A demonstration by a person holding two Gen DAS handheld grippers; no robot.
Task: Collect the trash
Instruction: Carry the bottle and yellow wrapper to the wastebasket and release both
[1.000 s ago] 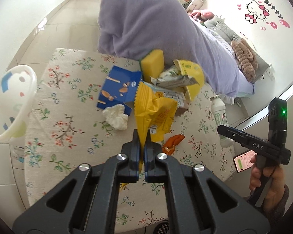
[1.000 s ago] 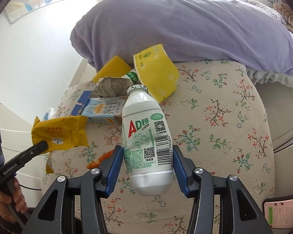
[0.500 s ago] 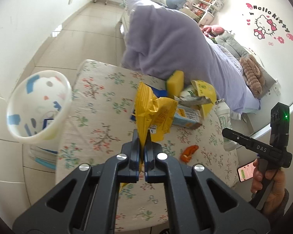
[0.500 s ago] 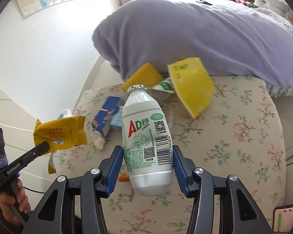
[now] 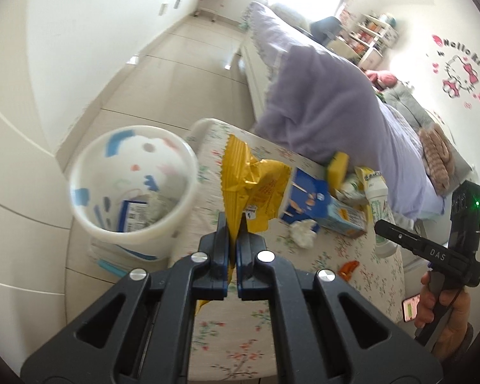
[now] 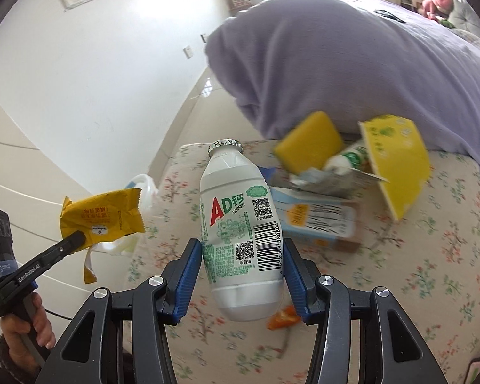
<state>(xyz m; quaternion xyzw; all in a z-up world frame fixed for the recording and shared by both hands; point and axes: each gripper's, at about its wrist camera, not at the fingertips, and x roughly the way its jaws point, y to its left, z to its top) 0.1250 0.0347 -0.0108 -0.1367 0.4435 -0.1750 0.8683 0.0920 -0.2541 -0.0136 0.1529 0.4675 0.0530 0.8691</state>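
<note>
A: While a purple blanket (image 5: 323, 102) is draped over the bed, what is seen beside it?
B: A floral-covered counter (image 6: 432, 256) is seen, with a white bin (image 5: 131, 188) just beside its edge.
A: What is held?
B: A white AD bottle (image 6: 240, 230) is clamped between the right gripper's (image 6: 240, 275) blue fingers, raised above the counter. A yellow wrapper (image 5: 249, 182) is pinched by the closed fingers of the left gripper (image 5: 233, 233), near the bin's rim. A crumpled tissue (image 5: 302, 233) is left on the counter.
</note>
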